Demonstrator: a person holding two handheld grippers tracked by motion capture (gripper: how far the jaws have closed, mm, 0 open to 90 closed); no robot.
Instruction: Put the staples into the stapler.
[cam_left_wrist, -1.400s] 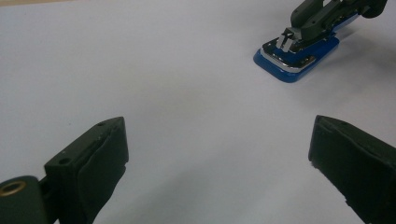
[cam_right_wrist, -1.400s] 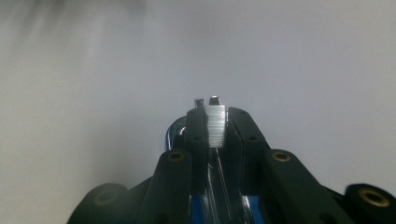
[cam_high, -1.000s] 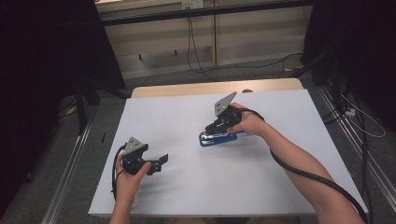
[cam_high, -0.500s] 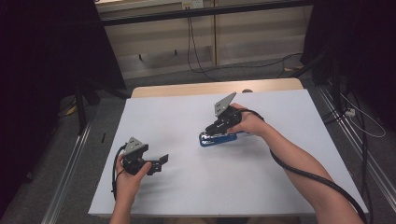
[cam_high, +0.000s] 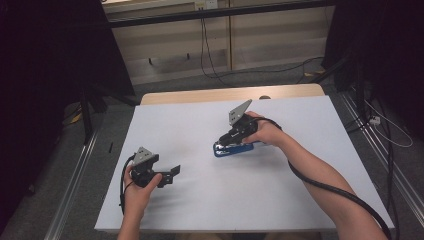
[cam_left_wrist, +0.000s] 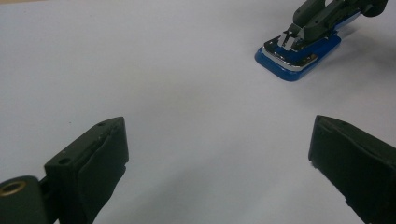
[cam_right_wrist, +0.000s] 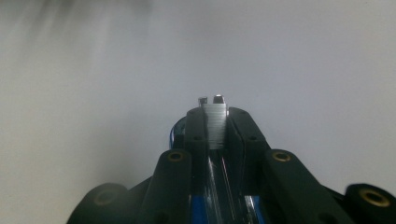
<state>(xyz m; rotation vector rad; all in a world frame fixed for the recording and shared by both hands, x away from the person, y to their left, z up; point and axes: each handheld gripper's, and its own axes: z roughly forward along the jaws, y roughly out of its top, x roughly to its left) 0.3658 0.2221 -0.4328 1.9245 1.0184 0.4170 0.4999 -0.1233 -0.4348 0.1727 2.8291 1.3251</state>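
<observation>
White sheeting covers the worktop (cam_high: 300, 130), and almost all of it is bare; the one object on it is a blue stapler (cam_high: 231, 149), lying flat a little past the middle of the sheet, toward the far edge. Everything else can be placed from that stapler. The right gripper (cam_high: 226, 141) sits directly on it: in the right gripper view its fingers (cam_right_wrist: 196, 130) stand narrow, pinched on either side of the stapler's silvery metal top (cam_right_wrist: 215, 122), with blue showing underneath — so the stapler is gripped, yet its base looks to lie against the sheet in the high view, not lifted. The left gripper (cam_high: 172, 173) is well apart from the stapler, nearer the person's side and off to the left, held low over the sheet. Its fingers (cam_left_wrist: 100, 156) are spread wide with nothing between them, and they point roughly at the stapler, whose blue base and chrome edge (cam_left_wrist: 299, 58) show far off in the left gripper view. As for progress, I judge the approach and the grasp to be finished — what remains is whatever the stapler is meant for: lifting it, carrying it or pressing it. No paper or target for it is in sight, and the left gripper has not yet joined in.
</observation>
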